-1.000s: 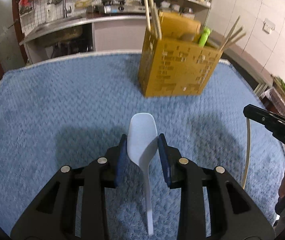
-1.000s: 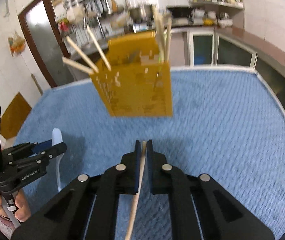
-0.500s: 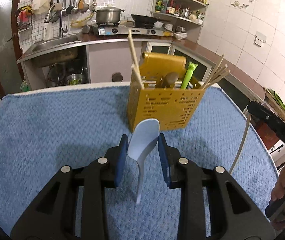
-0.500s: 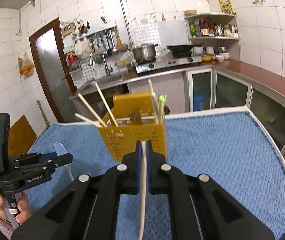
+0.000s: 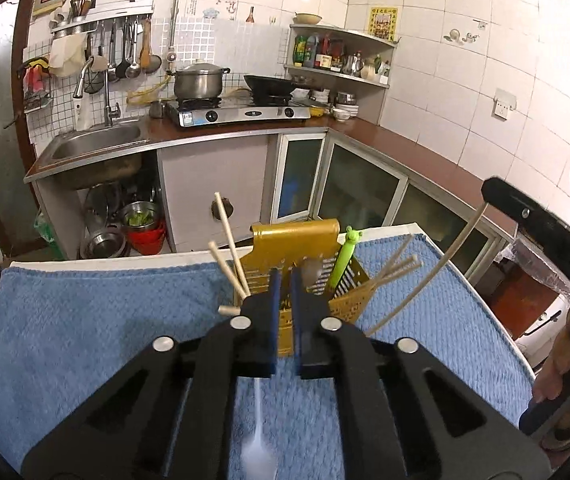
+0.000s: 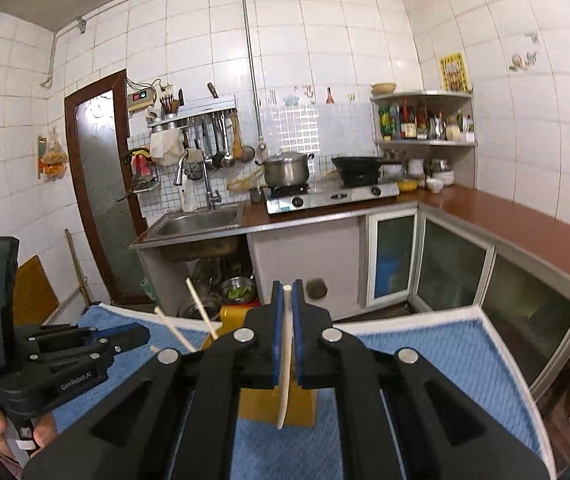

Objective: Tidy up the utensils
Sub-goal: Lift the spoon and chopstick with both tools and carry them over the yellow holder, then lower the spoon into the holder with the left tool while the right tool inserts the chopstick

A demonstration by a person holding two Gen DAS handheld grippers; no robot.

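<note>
Left wrist: left gripper (image 5: 283,280) just snapped shut on nothing, smooth white spoon (image 5: 259,446) blurred beneath; right gripper (image 6: 288,296) clamped on thin pale stick (image 6: 286,360); perforated yellow holder (image 5: 297,236) ahead.

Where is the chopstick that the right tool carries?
In the right wrist view, at centre: the chopstick is clamped between the pads of the right tool and hangs down in front of the yellow holder.
</note>
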